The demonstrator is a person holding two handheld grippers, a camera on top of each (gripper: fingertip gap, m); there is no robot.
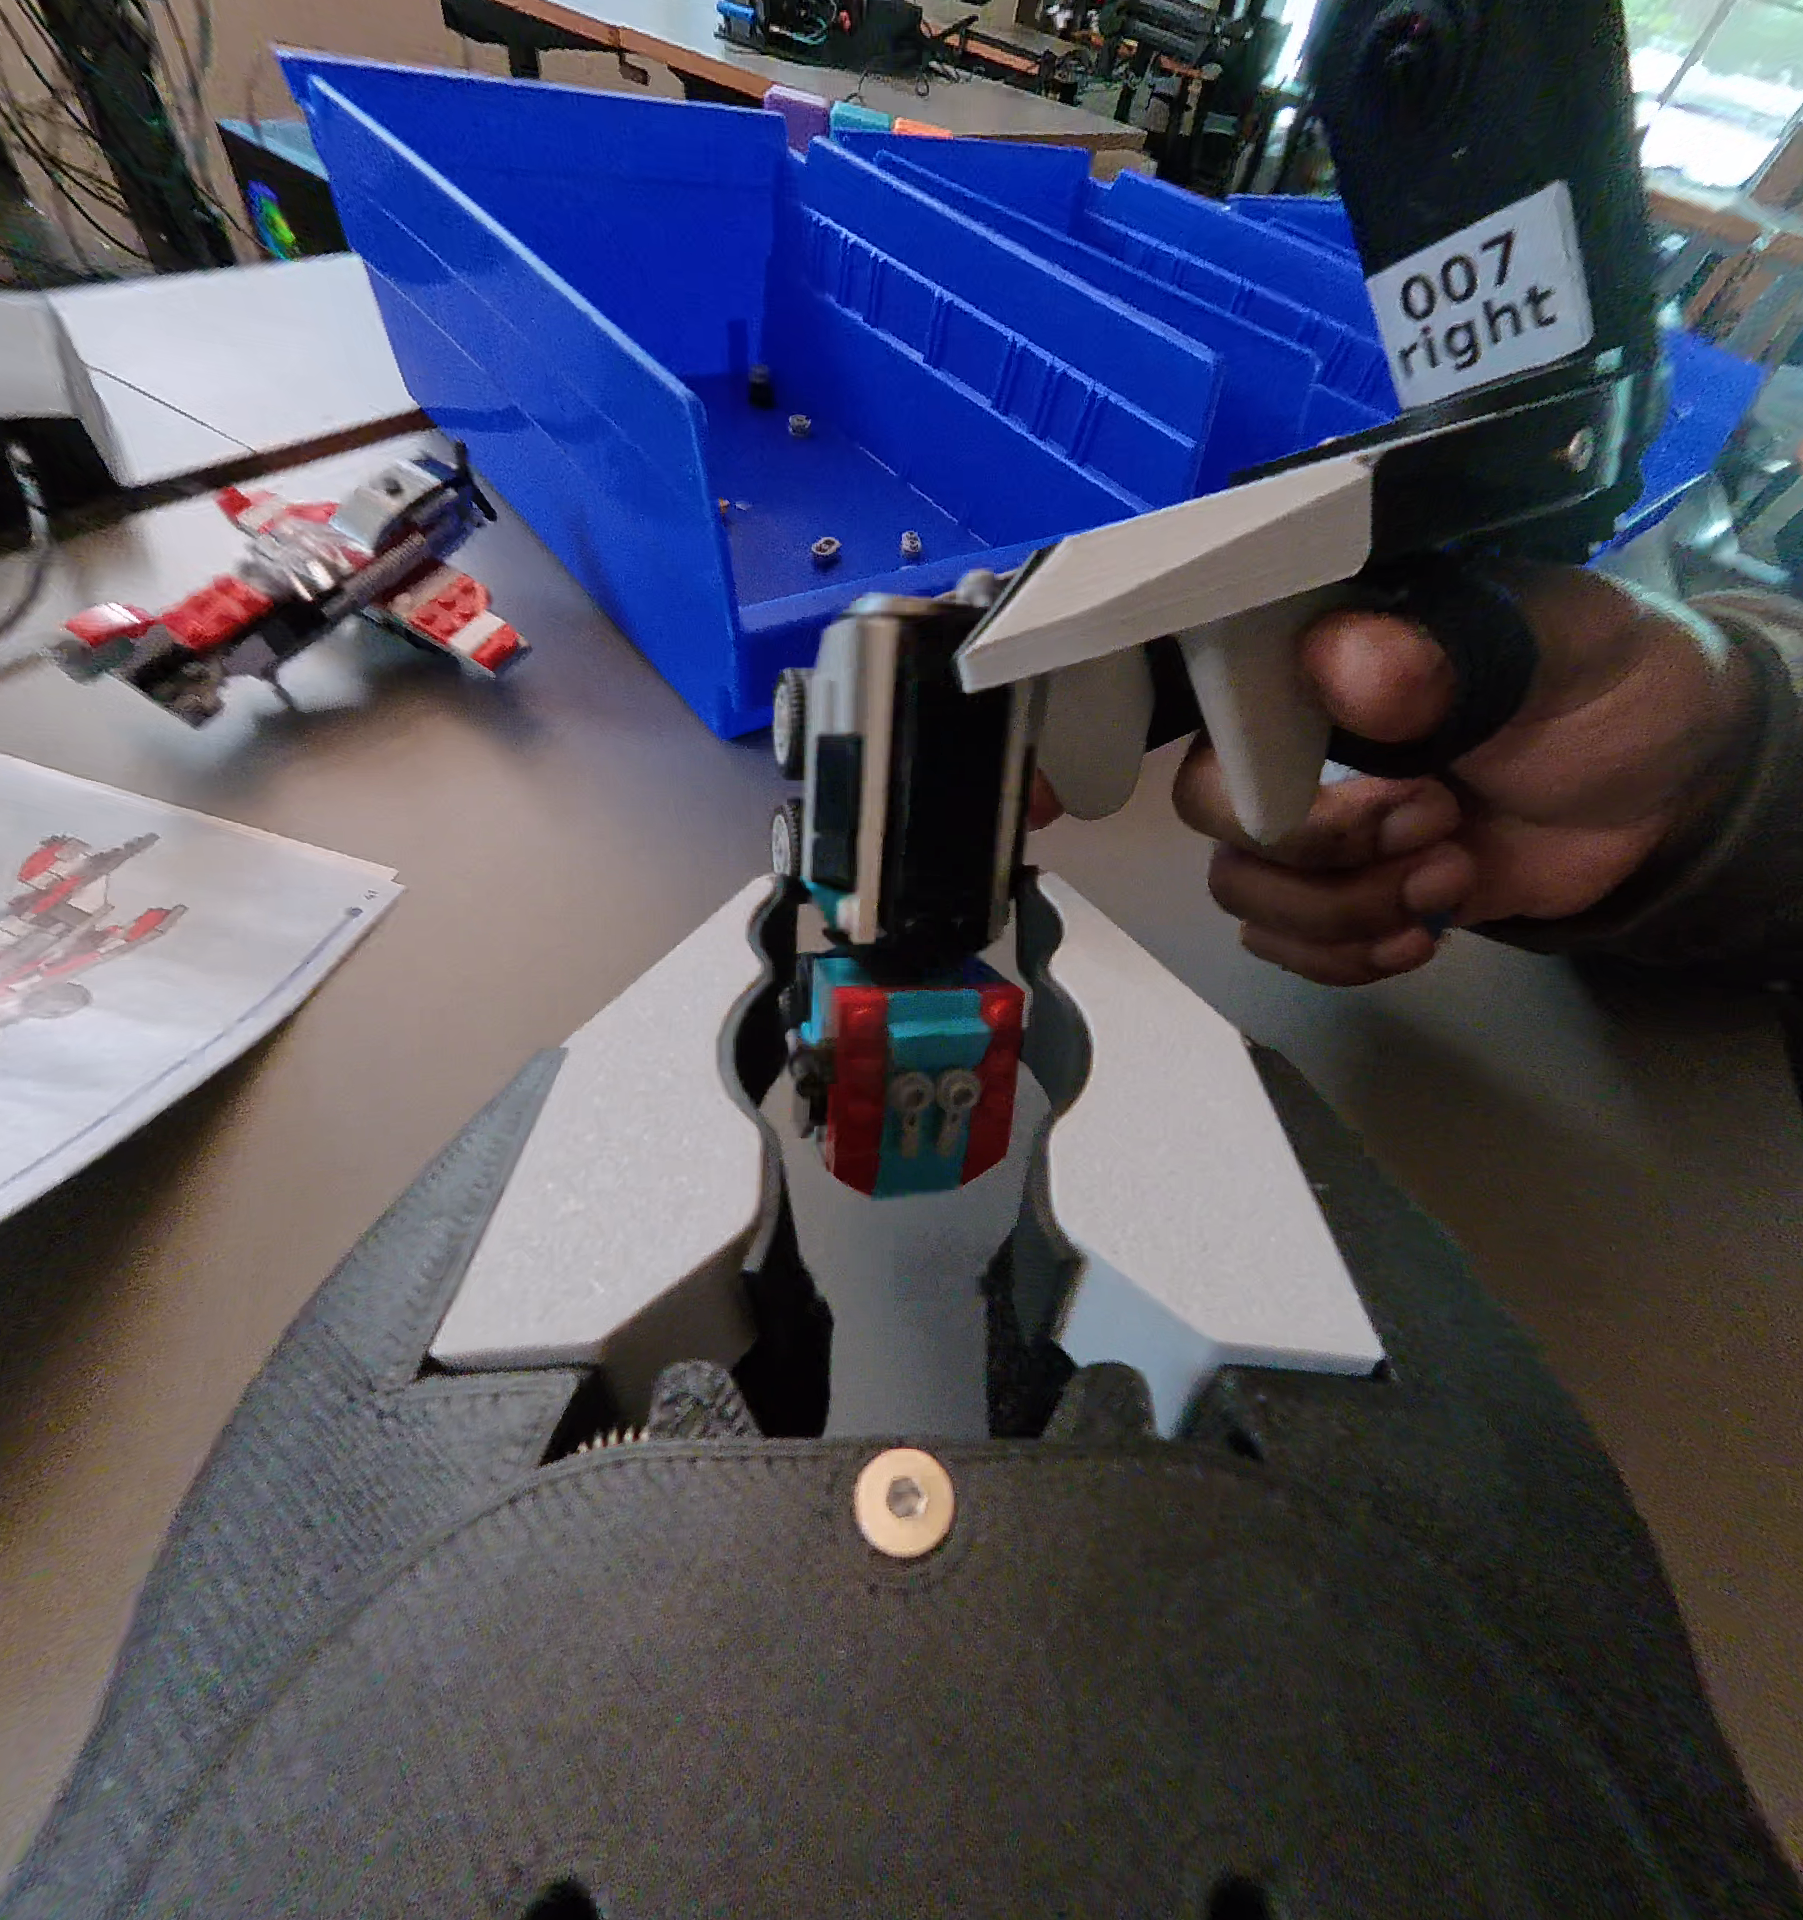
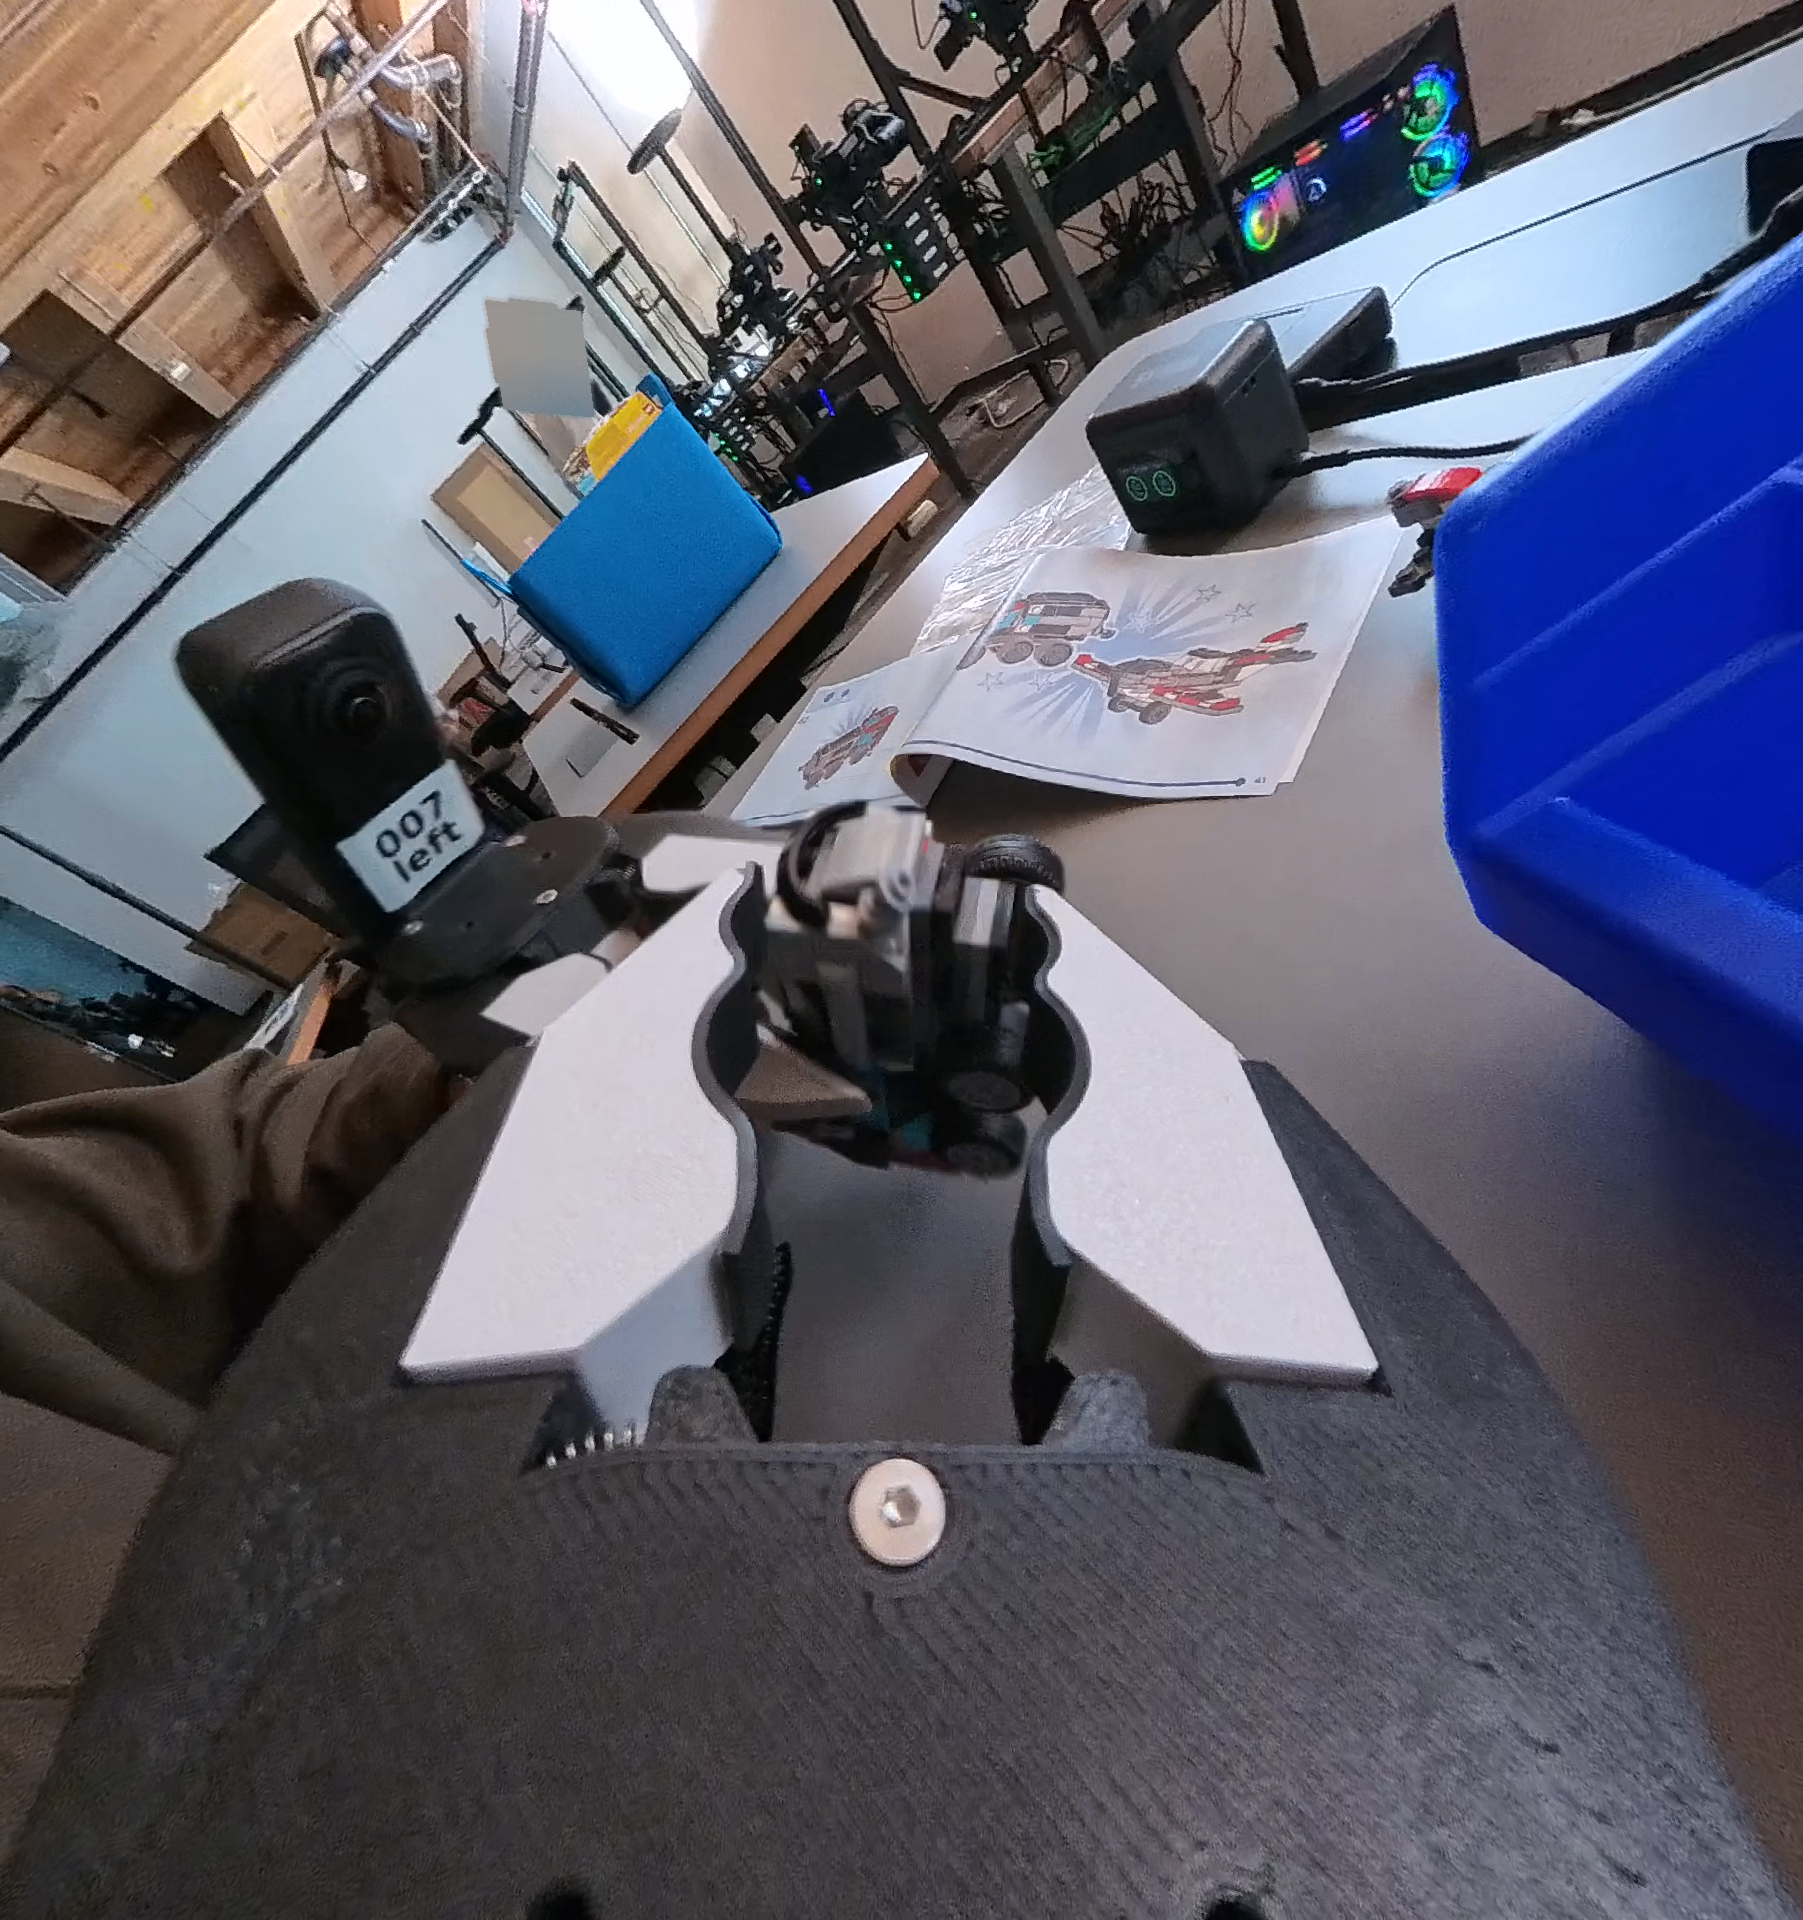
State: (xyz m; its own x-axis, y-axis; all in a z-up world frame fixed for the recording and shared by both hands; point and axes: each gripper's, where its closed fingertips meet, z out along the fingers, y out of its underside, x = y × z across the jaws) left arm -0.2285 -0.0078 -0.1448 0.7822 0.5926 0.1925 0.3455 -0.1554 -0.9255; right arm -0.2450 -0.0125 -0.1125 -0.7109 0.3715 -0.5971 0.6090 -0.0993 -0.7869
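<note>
At the far left of the grey tabletop (image 1: 585, 810), an open paper instruction booklet with printed pictures of brick models (image 1: 97, 966) lies flat, and just beyond it rests a red, white and grey brick-built toy plane (image 1: 294, 603), fully put together and well apart from both grippers. Farther right, past the middle, stands a large blue plastic parts bin with ribbed dividers (image 1: 585, 343); a few tiny loose pieces lie on its floor. In the near centre the left gripper (image 1: 902, 935) is clamped on a small brick-built toy vehicle in black, grey, teal and red with little wheels (image 1: 907, 862), its pale fingers (image 1: 689, 997) pressing the vehicle's teal-and-red end from both sides, clear of the tabletop. From the right, the right gripper (image 2: 892, 997), carried in a person's hand (image 1: 1479, 790), grips the same vehicle at its grey-and-black end, its white fingers (image 2: 1136, 1018) closed on the wheeled body. So the vehicle hangs between the two grippers, just in front of the bin. As far as the views show, the vehicle looks largely assembled; whether a part is being pressed on or pulled off cannot be told. A black box-shaped device with cables (image 2: 1203, 426) sits beyond the booklet.
</note>
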